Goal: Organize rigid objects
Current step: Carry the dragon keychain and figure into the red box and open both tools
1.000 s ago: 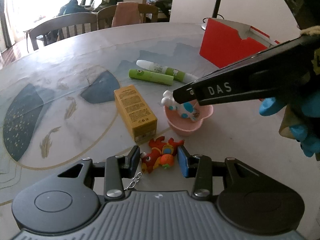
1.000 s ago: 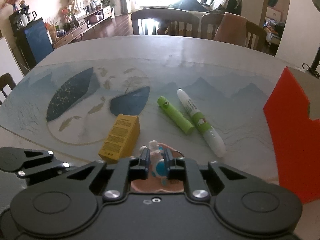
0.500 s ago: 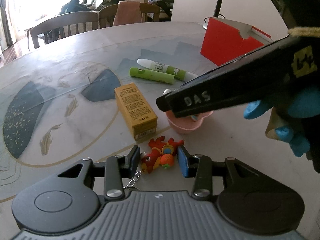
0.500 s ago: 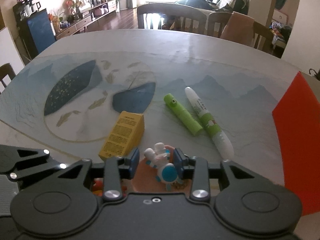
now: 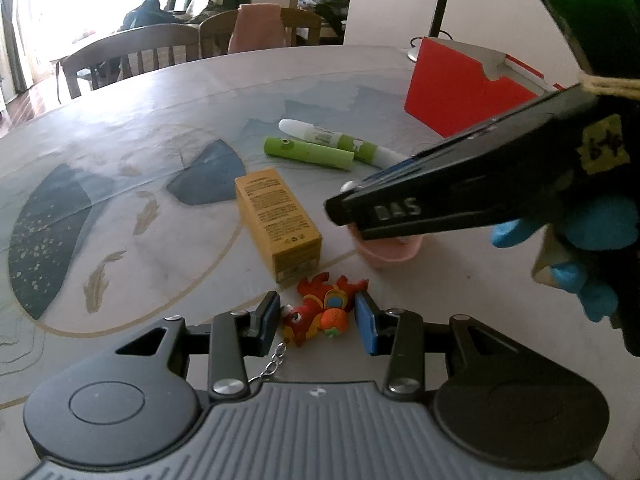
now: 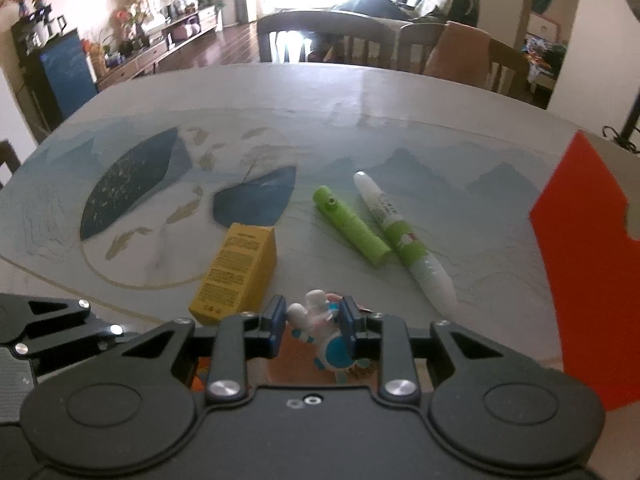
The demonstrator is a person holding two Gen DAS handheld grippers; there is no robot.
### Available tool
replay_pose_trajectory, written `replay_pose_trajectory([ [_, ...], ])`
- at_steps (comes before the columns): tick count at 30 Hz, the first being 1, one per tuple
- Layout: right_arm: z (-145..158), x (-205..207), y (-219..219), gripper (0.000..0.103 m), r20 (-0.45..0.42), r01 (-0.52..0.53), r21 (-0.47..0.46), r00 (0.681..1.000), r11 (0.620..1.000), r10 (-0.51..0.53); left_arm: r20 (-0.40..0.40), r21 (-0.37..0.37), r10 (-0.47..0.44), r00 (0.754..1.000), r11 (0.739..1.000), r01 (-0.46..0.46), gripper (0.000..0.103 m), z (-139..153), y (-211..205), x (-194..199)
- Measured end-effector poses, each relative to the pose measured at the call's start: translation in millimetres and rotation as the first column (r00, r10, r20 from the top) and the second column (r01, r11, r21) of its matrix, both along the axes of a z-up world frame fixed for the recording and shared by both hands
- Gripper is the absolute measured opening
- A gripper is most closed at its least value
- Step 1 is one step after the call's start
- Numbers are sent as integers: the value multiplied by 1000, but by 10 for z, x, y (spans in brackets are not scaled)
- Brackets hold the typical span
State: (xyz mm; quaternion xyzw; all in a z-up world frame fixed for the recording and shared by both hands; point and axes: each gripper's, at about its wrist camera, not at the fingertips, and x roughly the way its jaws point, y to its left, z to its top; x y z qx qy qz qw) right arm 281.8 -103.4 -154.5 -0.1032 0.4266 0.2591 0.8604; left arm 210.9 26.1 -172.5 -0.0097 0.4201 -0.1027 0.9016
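Astronaut figure [image 6: 316, 322] sitting between right tool [image 6: 313, 326] pads, gap closing, contact unclear; squeezing squarely above pink bowl [image 5: 390, 250]. Left tool [image 5: 318, 320] gaping around red keychain [image 5: 324, 310].

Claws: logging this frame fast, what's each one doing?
Left claw: open, straddling the red fish keychain, not gripping.
Right claw: open around the astronaut figure.

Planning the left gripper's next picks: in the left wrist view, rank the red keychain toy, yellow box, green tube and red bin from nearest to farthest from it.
1. Red keychain toy, between the left gripper fingers.
2. Yellow box, just ahead.
3. Green tube, farther, mid-table.
4. Red bin, far right.
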Motion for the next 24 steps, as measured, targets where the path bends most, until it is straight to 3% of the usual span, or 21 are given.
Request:
replay_pose_trajectory([
  [13,408,-141,-392,27,6,87,152,996,985,-89,12,-42,19,1000,999,-18,39,164,61,-87],
  [24,921,-226,-788,27,24,128,249,990,960,-138,26,-71,28,999,997,-26,39,561,62,-114],
])
